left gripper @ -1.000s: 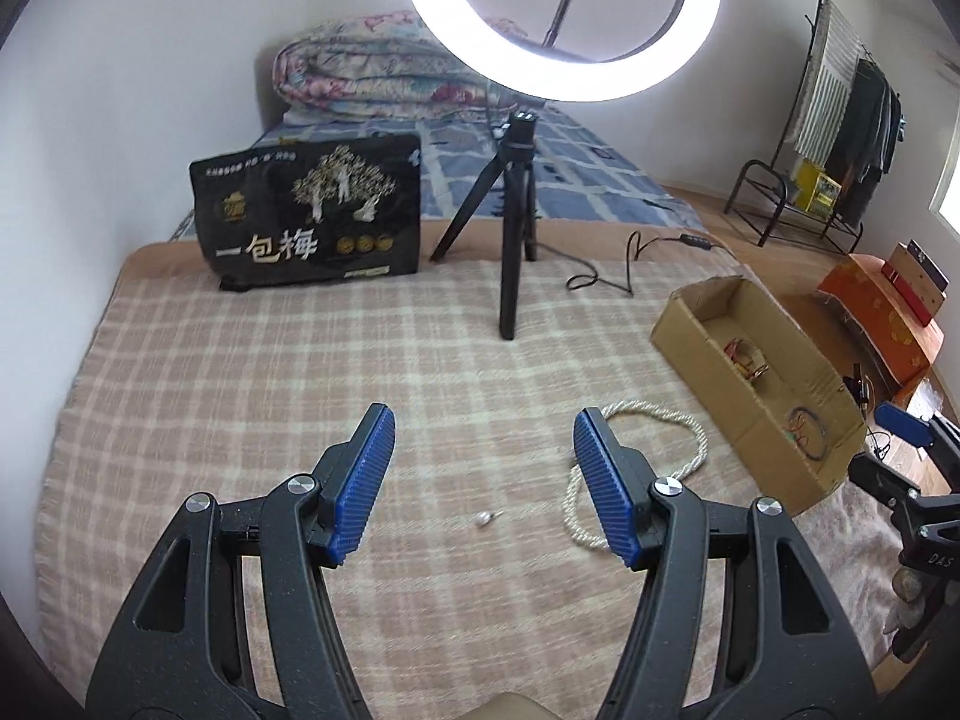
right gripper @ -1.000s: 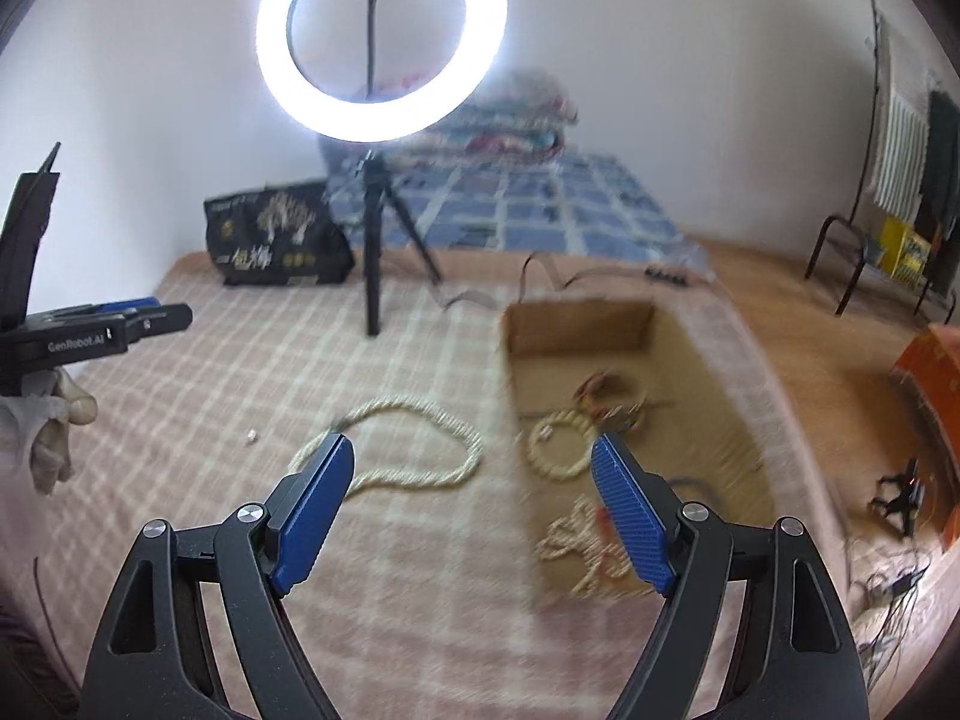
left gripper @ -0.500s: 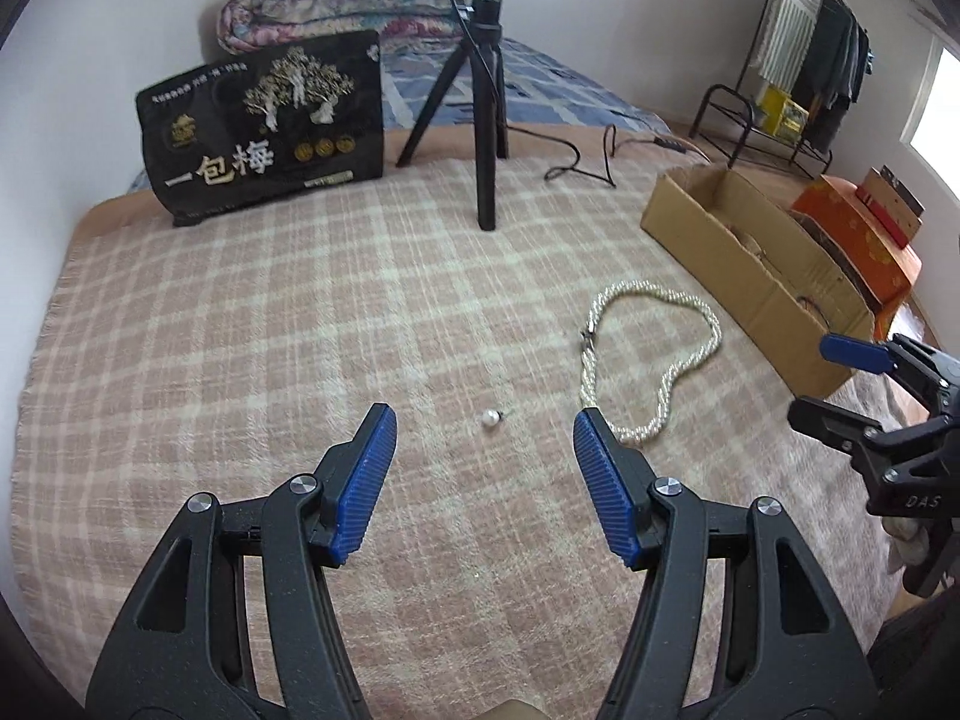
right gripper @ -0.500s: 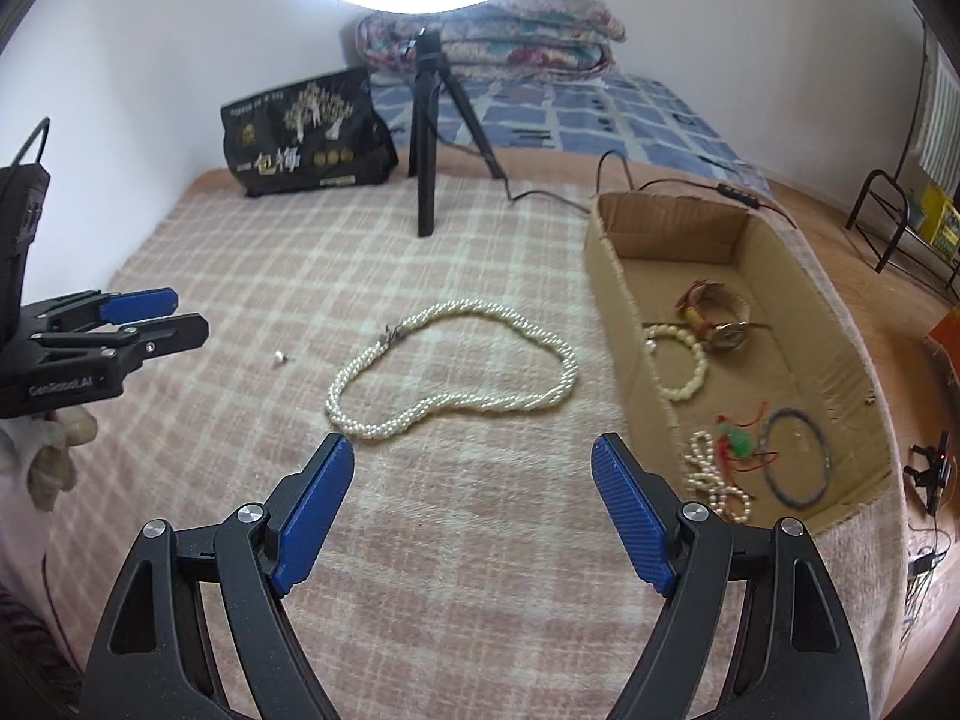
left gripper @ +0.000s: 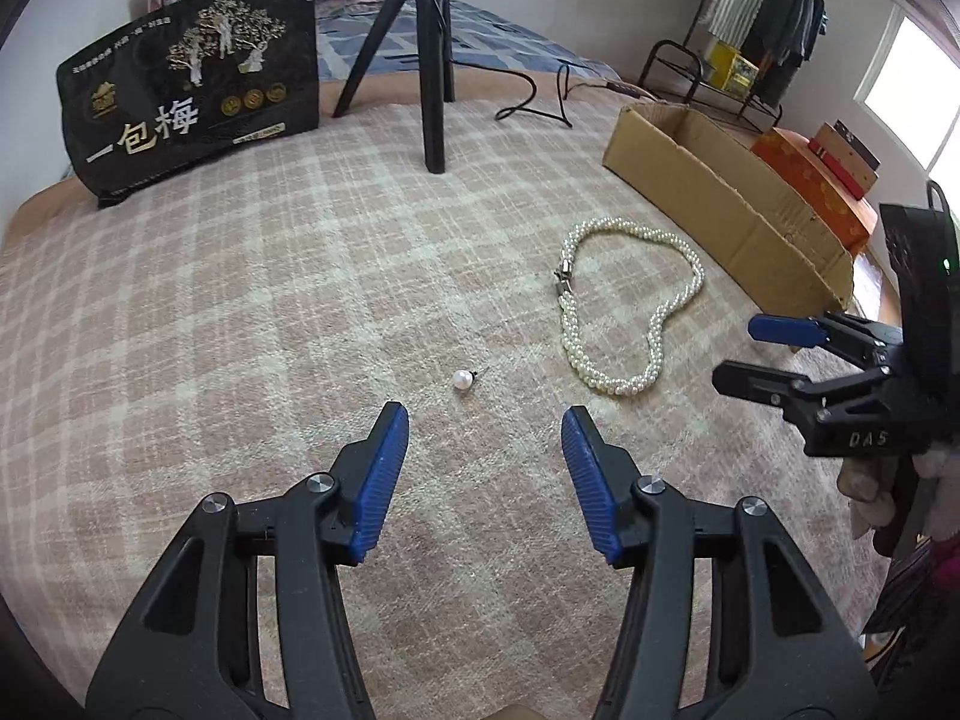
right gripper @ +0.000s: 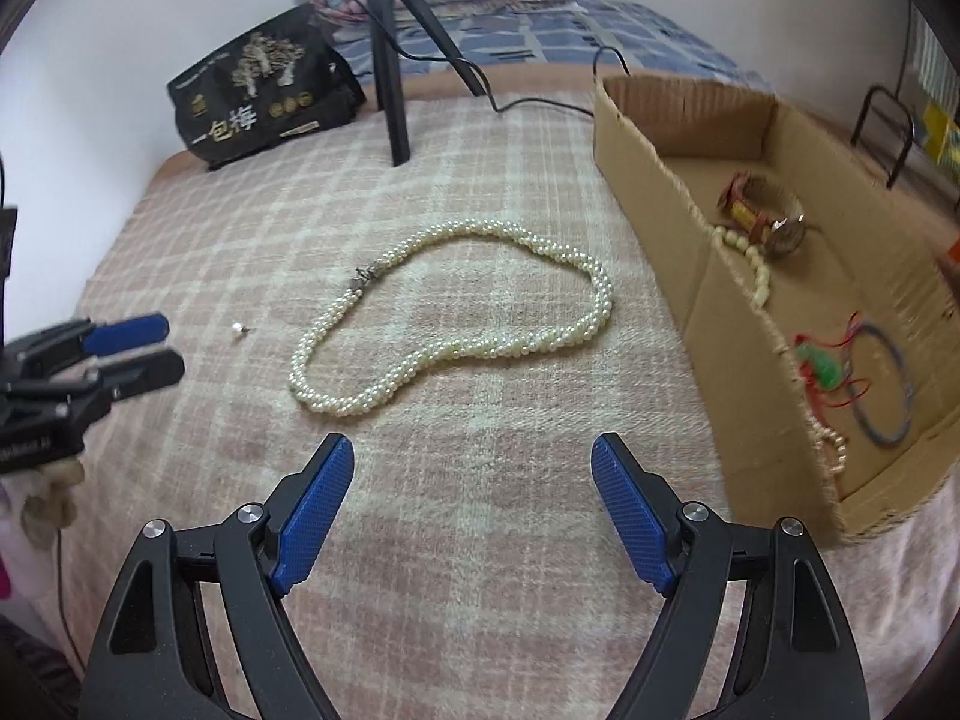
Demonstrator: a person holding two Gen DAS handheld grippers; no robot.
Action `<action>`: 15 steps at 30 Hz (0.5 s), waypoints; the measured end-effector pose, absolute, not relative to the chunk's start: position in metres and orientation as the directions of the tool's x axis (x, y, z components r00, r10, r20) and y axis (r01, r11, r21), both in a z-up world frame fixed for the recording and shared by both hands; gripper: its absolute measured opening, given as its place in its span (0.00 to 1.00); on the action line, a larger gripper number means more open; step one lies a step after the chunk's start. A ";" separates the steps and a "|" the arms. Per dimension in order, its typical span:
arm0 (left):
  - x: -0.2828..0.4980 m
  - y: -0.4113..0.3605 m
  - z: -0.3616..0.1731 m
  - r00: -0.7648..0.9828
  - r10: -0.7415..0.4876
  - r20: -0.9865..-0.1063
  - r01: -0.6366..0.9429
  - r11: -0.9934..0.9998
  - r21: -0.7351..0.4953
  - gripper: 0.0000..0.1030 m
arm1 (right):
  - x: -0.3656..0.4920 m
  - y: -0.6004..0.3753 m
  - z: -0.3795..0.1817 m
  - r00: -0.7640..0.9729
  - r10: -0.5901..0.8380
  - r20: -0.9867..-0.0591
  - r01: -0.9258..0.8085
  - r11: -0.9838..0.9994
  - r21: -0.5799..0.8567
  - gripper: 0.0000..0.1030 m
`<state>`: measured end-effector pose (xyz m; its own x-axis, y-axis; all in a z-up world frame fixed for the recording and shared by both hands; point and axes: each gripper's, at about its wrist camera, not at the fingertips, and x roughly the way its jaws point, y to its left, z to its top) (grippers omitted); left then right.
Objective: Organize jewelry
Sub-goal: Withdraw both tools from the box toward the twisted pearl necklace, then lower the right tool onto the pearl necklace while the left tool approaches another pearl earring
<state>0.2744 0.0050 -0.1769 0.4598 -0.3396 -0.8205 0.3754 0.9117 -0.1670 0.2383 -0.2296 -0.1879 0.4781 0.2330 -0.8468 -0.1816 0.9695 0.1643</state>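
Note:
A small pearl earring (left gripper: 462, 381) lies on the checked blanket just ahead of my open, empty left gripper (left gripper: 485, 429); it also shows in the right wrist view (right gripper: 238, 330). A twisted pearl necklace (right gripper: 456, 312) lies in a loop in front of my open, empty right gripper (right gripper: 471, 468); it also shows in the left wrist view (left gripper: 630, 312). A cardboard box (right gripper: 690, 252) to the right holds several bracelets and bead strings. Both grippers hover above the blanket, apart from the jewelry.
A black tripod (left gripper: 432, 60) of a ring light stands at the back middle, its cable (left gripper: 540, 102) trailing toward the box. A black printed bag (left gripper: 192, 78) leans at the back left. An orange box (left gripper: 804, 174) and a clothes rack (left gripper: 750, 30) stand beyond the bed.
Both grippers have tilted down and moved forward and lower toward the blanket. The earring and the necklace now sit closer to the fingertips. Nothing was picked up.

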 end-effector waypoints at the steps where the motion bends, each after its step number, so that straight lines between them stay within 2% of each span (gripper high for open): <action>1: 0.275 0.005 -0.178 0.458 -0.344 -0.819 0.383 0.909 -0.168 0.54 | 0.240 -0.231 -0.189 0.479 0.239 -0.845 -0.172 0.969 0.177 0.79; 5: 0.278 0.007 -0.180 0.474 -0.347 -0.809 0.379 0.910 -0.168 0.52 | 0.250 -0.234 -0.194 0.468 0.269 -0.841 -0.136 0.963 0.233 0.79; 7: 0.280 0.009 -0.180 0.477 -0.349 -0.806 0.378 0.910 -0.171 0.46 | 0.254 -0.232 -0.194 0.470 0.278 -0.838 -0.128 0.961 0.247 0.79; 14: 0.285 0.014 -0.185 0.472 -0.359 -0.806 0.374 0.909 -0.186 0.46 | 0.266 -0.221 -0.196 0.463 0.290 -0.837 -0.124 0.957 0.263 0.79; 15: 0.284 0.014 -0.185 0.472 -0.358 -0.806 0.376 0.908 -0.184 0.43 | 0.268 -0.220 -0.197 0.463 0.289 -0.838 -0.121 0.957 0.263 0.79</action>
